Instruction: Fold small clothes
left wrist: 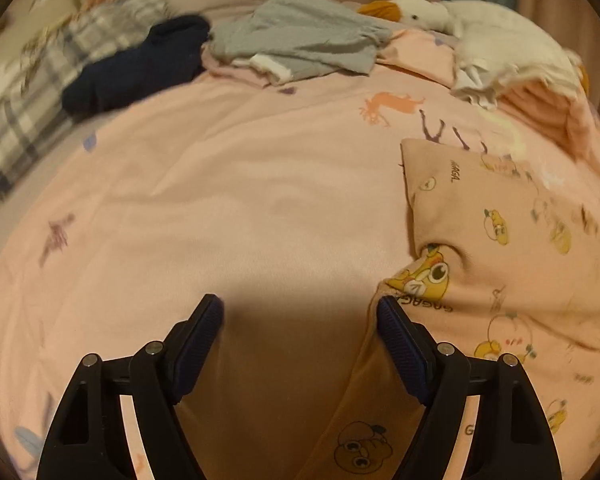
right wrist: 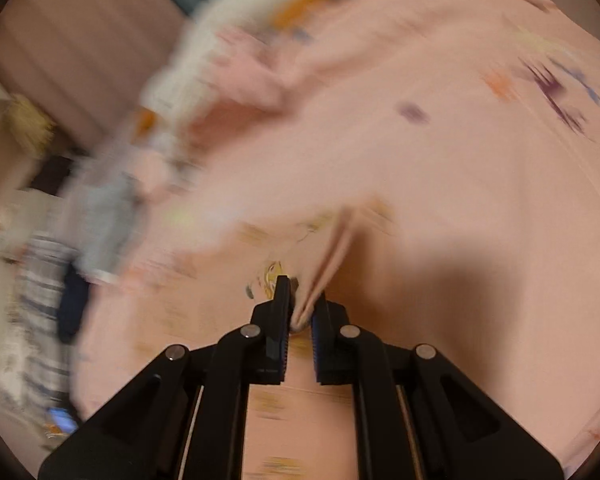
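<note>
A small peach garment (left wrist: 496, 264) printed with yellow cartoon ducks lies on the pink bed cover (left wrist: 240, 200), to the right in the left wrist view. My left gripper (left wrist: 300, 312) hangs open just above the cover, its right finger (left wrist: 400, 340) at the garment's left edge, nothing between the pads. In the blurred right wrist view my right gripper (right wrist: 302, 300) is shut on a bunched fold of the same peach garment (right wrist: 332, 248), which rises as a ridge from between the pads.
A heap of clothes lies at the far side of the bed: a grey piece (left wrist: 300, 40), a dark navy piece (left wrist: 140, 68), a plaid one (left wrist: 32, 92). A white plush goose (left wrist: 480, 28) lies at the far right. A phone (right wrist: 62, 420) rests off the bed's edge.
</note>
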`<state>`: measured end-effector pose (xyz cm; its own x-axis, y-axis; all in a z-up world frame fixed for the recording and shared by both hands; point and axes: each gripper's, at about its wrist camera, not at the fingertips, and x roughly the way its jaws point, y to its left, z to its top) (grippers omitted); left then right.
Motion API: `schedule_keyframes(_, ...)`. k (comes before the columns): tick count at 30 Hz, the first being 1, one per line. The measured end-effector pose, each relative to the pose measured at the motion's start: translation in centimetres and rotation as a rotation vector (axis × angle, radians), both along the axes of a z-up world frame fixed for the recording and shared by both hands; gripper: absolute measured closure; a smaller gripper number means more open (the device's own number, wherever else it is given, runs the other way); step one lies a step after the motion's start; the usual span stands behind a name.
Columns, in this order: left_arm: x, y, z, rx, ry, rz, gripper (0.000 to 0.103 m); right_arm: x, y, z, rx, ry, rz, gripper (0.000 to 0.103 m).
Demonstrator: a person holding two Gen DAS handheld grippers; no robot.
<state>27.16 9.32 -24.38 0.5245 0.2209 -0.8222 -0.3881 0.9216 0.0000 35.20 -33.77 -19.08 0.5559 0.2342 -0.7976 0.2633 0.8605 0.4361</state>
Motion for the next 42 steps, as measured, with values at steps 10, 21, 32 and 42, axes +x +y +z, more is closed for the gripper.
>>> schedule_keyframes(10,-3.9,0.3,4.2,-0.18,-0.086,0.007,0.022,-3.1,-4.9,0.3,-0.022,0.014,-0.126,0.071)
schedule_keyframes(21,-1.1,-3.4,0.4,-0.016,0.015,-0.06,0.03,-1.9,4.6,-2.4,-0.247,0.024,0.18,0.09)
schedule_keyframes(32,-4.0,-0.9,1.9,-0.171,0.128,-0.036,0.03,-8.2,3.2,-1.5,-0.25,0.163,0.16,0.082)
schedule_keyframes(42,-15.3,1.5,6.2,-0.607,-0.147,-0.056,0.015,-22.1,1.1,2.5,0.113,-0.077,-0.027,0.011)
